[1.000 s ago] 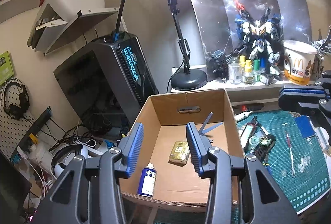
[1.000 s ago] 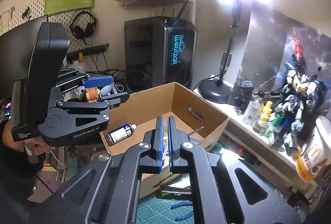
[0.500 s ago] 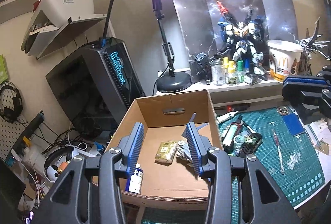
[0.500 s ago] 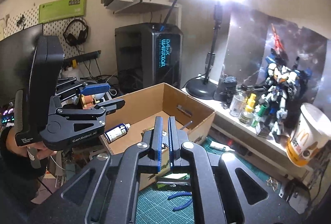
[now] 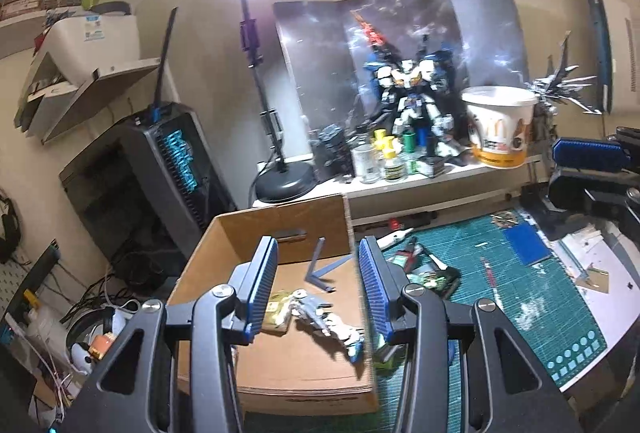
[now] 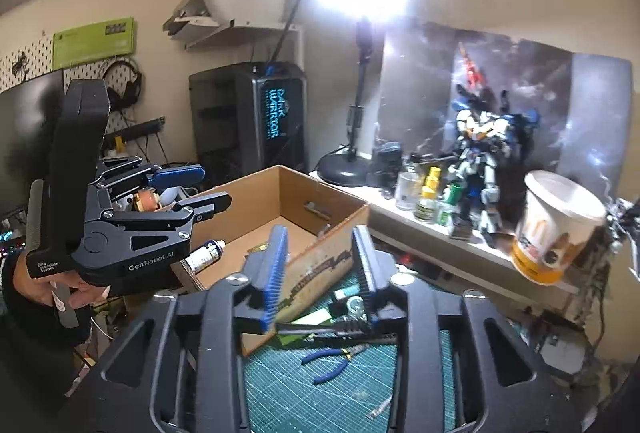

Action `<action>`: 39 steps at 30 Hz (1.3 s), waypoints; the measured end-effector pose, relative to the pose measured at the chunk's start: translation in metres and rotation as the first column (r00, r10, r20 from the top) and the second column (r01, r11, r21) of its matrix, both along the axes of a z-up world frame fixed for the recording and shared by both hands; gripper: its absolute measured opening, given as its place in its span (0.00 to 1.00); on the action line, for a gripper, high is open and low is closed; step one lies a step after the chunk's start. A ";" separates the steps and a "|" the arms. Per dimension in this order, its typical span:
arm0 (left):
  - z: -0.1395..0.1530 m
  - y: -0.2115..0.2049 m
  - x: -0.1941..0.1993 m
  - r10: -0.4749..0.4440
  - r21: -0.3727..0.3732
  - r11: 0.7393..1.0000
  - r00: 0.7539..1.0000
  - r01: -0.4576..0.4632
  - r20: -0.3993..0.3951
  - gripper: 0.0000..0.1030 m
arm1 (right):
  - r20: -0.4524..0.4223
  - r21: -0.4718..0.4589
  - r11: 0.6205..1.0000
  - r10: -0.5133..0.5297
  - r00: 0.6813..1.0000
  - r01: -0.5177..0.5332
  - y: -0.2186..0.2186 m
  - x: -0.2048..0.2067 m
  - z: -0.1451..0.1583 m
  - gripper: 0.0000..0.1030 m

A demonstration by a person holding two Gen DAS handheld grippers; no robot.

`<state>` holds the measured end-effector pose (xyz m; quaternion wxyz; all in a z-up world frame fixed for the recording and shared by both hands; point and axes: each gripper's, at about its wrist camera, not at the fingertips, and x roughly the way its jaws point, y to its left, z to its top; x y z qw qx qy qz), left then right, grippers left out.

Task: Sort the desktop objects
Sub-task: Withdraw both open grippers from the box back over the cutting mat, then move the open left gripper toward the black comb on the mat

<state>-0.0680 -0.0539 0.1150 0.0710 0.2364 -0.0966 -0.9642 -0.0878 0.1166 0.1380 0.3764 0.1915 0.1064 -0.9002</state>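
Right gripper [image 6: 320, 265]: our jaws just opened, nothing between. Left gripper [image 5: 318, 285]: jaws apart, empty. Model-kit part [image 5: 328, 325] lies in cardboard box [image 5: 280, 225]; we judge it light, brittle; grip torso, not limbs.

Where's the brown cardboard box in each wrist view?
Left wrist: brown cardboard box sits lower centre, behind the left claw, its handle-slot wall facing the camera.
Right wrist: box is centre-left, seen corner-on, beyond the right claw and right of the hand-held left claw.
Shared landmark: the black round-based desk lamp just behind the box's far corner.
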 end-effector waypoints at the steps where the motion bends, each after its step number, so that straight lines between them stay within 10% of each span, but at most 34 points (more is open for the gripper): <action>1: 0.000 0.004 0.000 -0.011 0.001 1.000 1.000 0.011 -0.002 0.42 | -0.002 -0.001 1.000 -0.009 1.000 0.009 0.004 0.002 0.000 0.42; 26: -0.036 0.053 0.007 -0.144 0.195 0.969 0.989 0.149 -0.037 0.52 | 0.032 -0.066 0.975 -0.212 0.977 0.213 0.081 0.045 -0.021 0.60; 39: -0.078 0.062 -0.003 -0.190 0.240 0.956 0.979 0.167 0.077 0.58 | 0.132 -0.019 0.971 -0.234 0.963 0.238 0.101 0.051 -0.059 0.61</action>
